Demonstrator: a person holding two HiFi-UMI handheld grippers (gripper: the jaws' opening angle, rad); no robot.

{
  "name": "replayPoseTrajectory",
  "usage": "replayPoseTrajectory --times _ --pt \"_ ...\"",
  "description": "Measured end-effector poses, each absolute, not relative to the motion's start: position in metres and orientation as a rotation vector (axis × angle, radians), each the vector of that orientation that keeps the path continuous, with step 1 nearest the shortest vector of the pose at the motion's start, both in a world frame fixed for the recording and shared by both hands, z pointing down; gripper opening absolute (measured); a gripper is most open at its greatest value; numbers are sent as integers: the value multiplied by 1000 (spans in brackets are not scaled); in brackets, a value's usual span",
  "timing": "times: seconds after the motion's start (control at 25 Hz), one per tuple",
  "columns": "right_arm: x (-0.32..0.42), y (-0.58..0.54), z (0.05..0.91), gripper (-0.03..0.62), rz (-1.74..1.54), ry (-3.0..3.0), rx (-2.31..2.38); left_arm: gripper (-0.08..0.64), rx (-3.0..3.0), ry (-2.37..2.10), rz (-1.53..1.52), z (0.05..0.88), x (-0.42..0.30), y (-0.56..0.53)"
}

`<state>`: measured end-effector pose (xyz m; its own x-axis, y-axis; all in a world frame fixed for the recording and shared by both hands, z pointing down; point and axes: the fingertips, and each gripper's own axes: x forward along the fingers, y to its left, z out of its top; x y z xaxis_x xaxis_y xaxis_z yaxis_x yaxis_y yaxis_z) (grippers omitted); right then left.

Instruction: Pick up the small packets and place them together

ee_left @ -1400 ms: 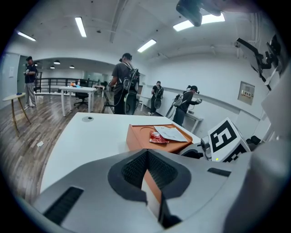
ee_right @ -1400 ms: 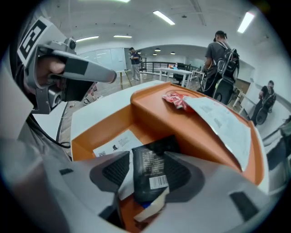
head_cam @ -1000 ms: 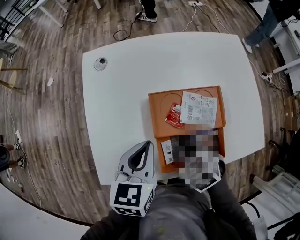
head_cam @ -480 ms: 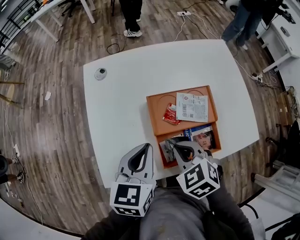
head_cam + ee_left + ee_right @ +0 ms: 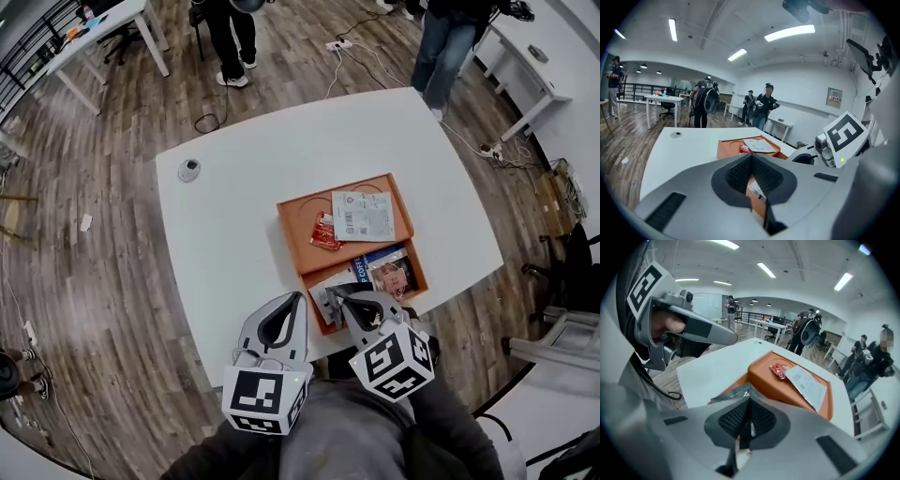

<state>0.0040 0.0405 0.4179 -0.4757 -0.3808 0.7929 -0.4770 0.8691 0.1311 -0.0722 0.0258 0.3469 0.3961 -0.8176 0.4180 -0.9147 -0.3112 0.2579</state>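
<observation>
Silver packet (image 5: 733,393), seemingly in right claw (image 5: 749,397), higher above tray (image 5: 764,374) than before.

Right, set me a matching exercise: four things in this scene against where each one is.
Things:
1. red packet
2. white printed packet
3. silver packet
4. round grey puck

Places:
A. on the table, near its far left corner
B. pinched in the right gripper
C. tray's far compartment, left side
D. tray's far compartment, right side

Pairs: 1-C, 2-D, 3-B, 4-A
</observation>
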Motion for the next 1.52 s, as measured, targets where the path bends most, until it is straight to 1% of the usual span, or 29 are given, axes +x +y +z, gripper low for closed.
replayPoseTrajectory --times 0.32,0.6,0.84,1.16,1.2,1.24,1.28,1.36,1.52 --pt "8 10 398 6 124 -2176 637 -3 2207 -1490 295 343 -61 2" --pt "15 -63 362 6 42 -2238 711 -3 2161 -1567 281 342 -63 -34" --pt "19 -108 378 6 84 -2230 671 -3 2061 -1664 304 346 -75 -49" --pt "4 -112 404 9 132 -2226 603 -3 1986 -1689 315 363 -88 -50" --pt "3 -111 404 44 145 -2233 596 -3 1984 -1691 316 363 -89 -50" --pt "2 -111 404 106 154 -2241 591 -3 1983 -1693 316 363 -89 -50" --pt "1 -111 403 129 157 -2247 590 -3 1982 -1694 316 363 -90 -50" --pt "2 -111 400 160 147 -2257 597 -3 1984 -1694 314 363 -89 -49" --pt "3 -108 389 166 108 -2285 635 -3 1997 -1693 305 359 -87 -44"
